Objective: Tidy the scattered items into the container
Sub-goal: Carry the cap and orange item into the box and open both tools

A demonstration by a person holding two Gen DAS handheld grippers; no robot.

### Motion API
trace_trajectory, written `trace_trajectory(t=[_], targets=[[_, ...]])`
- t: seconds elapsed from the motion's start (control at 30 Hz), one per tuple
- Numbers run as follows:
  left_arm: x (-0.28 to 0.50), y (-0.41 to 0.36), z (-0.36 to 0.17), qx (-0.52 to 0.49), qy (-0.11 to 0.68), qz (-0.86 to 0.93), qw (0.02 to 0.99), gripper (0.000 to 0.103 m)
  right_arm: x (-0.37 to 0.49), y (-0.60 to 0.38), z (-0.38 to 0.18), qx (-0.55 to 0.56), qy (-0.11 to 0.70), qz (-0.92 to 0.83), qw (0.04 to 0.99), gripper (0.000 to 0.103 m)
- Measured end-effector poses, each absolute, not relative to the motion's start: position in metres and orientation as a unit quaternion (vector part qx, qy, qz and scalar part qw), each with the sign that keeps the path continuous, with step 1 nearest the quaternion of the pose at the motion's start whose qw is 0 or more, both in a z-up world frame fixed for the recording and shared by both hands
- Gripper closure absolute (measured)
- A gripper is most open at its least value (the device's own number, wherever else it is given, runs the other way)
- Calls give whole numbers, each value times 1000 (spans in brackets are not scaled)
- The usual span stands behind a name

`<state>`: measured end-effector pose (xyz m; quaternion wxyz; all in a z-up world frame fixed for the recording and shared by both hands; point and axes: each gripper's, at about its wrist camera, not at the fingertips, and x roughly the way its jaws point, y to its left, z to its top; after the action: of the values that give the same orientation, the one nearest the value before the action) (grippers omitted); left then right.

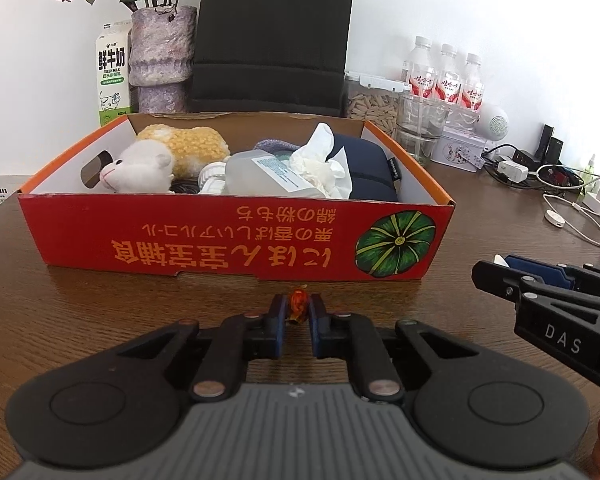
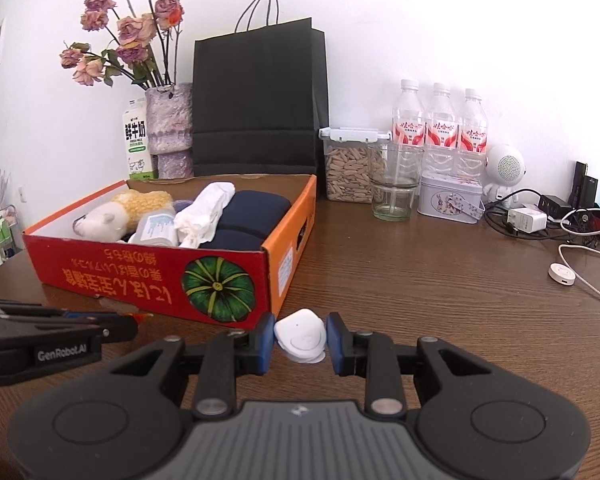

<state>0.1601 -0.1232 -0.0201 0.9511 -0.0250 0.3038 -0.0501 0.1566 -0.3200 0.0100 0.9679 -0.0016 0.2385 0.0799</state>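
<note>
The red and orange cardboard box (image 1: 204,236) stands on the brown table and holds a plush sheep (image 1: 140,170), a clear bottle (image 1: 260,174), tissue (image 1: 320,160) and a navy pouch (image 1: 370,168). My left gripper (image 1: 298,310) is shut on a small orange-red candy (image 1: 297,305) just in front of the box. My right gripper (image 2: 300,338) has its pads on both sides of a small white rounded device (image 2: 302,334) on the table by the box's front right corner (image 2: 268,276); it also shows in the left wrist view (image 1: 500,266).
Behind the box stand a black paper bag (image 2: 256,100), a vase of dried roses (image 2: 170,128) and a milk carton (image 2: 138,140). At the right are a seed jar (image 2: 350,172), a glass (image 2: 394,188), water bottles (image 2: 440,128), a tin (image 2: 450,198), chargers and cables (image 2: 580,256).
</note>
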Motion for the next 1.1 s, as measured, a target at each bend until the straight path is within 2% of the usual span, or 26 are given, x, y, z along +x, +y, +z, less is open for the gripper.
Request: trace_trajectory(t=[0.6, 1.1], targets=[[124, -51, 28, -52, 232, -75, 968, 90, 124, -265, 46, -1, 170, 112, 979, 76], [195, -34, 71, -25, 168, -95, 981, 90, 205, -213, 89, -13, 130, 129, 983, 76]])
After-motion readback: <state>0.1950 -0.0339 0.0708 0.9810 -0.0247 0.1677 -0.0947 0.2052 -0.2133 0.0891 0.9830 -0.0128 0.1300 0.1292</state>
